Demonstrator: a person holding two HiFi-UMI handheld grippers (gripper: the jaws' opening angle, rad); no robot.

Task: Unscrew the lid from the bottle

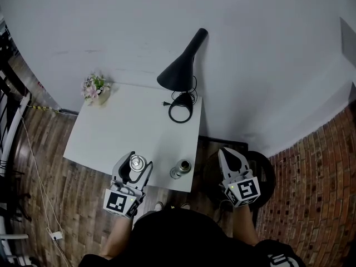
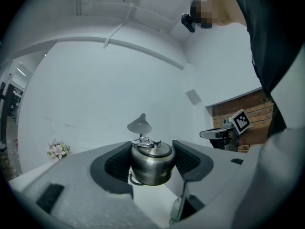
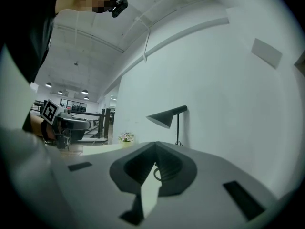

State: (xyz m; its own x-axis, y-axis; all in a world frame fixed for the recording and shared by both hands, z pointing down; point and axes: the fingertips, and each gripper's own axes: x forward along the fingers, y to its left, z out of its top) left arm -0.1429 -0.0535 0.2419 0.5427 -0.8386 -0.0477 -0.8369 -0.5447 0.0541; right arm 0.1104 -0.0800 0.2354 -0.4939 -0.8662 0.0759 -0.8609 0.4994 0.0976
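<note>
A squat steel lid (image 1: 137, 162) (image 2: 151, 163) with a wire loop on top sits between the jaws of my left gripper (image 1: 133, 161) (image 2: 152, 157), whose pads press on both of its sides. This is at the front edge of the white table (image 1: 128, 129). To its right a steel bottle (image 1: 180, 169) stands upright on the table near the front edge, its top dark in the middle. My right gripper (image 1: 223, 152) (image 3: 155, 163) is shut and empty, off the table's right side. It is apart from the bottle.
A black desk lamp (image 1: 181, 71) (image 3: 167, 117) with a coiled cord (image 1: 181, 110) stands at the table's back right. A small flower pot (image 1: 95, 89) (image 2: 58, 150) is at the back left corner. A dark round stool (image 1: 264, 174) sits under my right gripper.
</note>
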